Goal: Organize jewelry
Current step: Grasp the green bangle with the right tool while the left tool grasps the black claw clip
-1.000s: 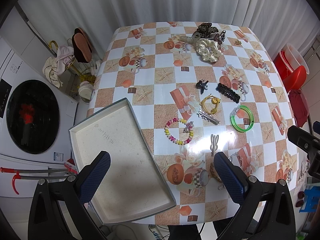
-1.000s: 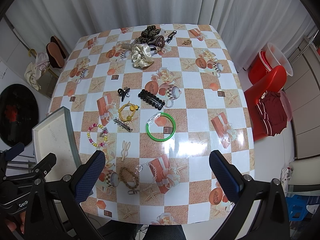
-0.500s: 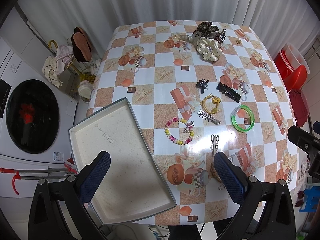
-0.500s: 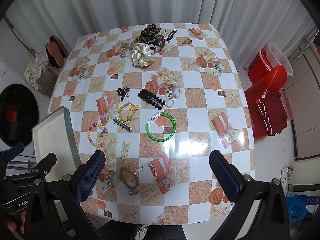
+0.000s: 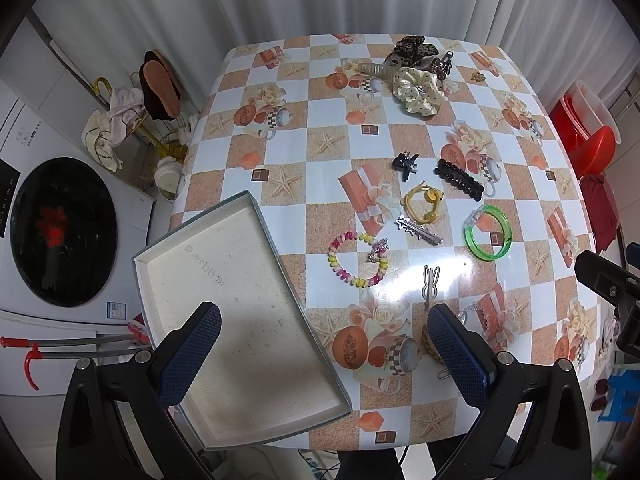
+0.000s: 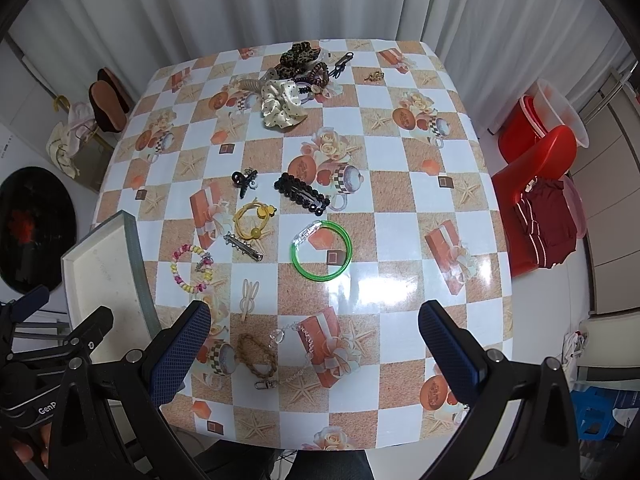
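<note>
While right gripper [image 6: 314, 344] gapes, green bangle [image 6: 322, 250] apparently ahead

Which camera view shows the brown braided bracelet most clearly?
The right wrist view: the brown bracelet lies whole and unobstructed near the table's near edge. In the left wrist view, the left claw's finger covers most of it, leaving only a small part visible.

Readable: only "GenP", white, cut off, on the black body of the left gripper [image 6: 24, 312]. Faint handwriting inside the tray [image 5: 224, 280], too small to read.
</note>
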A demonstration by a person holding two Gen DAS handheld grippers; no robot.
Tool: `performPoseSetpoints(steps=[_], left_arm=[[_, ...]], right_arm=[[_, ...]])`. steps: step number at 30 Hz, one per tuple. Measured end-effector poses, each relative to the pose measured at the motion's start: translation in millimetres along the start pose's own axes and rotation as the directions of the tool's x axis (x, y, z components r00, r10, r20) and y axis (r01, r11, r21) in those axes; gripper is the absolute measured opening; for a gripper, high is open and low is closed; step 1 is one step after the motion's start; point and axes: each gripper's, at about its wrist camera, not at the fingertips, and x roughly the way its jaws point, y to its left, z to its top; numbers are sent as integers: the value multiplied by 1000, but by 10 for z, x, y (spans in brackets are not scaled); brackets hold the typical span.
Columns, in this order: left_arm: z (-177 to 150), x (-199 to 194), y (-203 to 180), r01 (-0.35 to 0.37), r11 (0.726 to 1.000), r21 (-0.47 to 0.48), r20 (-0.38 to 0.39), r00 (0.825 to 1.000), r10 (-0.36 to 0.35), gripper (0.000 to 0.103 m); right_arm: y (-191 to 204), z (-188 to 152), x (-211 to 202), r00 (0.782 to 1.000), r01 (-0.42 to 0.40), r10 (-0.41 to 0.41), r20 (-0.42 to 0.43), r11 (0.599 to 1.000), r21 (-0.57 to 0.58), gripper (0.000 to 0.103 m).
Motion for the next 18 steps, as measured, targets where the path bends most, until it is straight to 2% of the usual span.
performPoseSetpoints(steps=[6,11,18], left_arm=[[-72,58,12,-2,1000,1,-25,1000,2,103],[75,243,-68,-8,1000,-4,-60,998,8,103],[239,568,-121,-1,1000,-21,-107,994,-2,103]], right_arm=[[-48,-37,73,1000,-8,8,-30,1000,7,103],[-210,-8,241,996,-19,22,-84,999,45,103],[-398,-71,555,989,7,6,-148,996,87,103]])
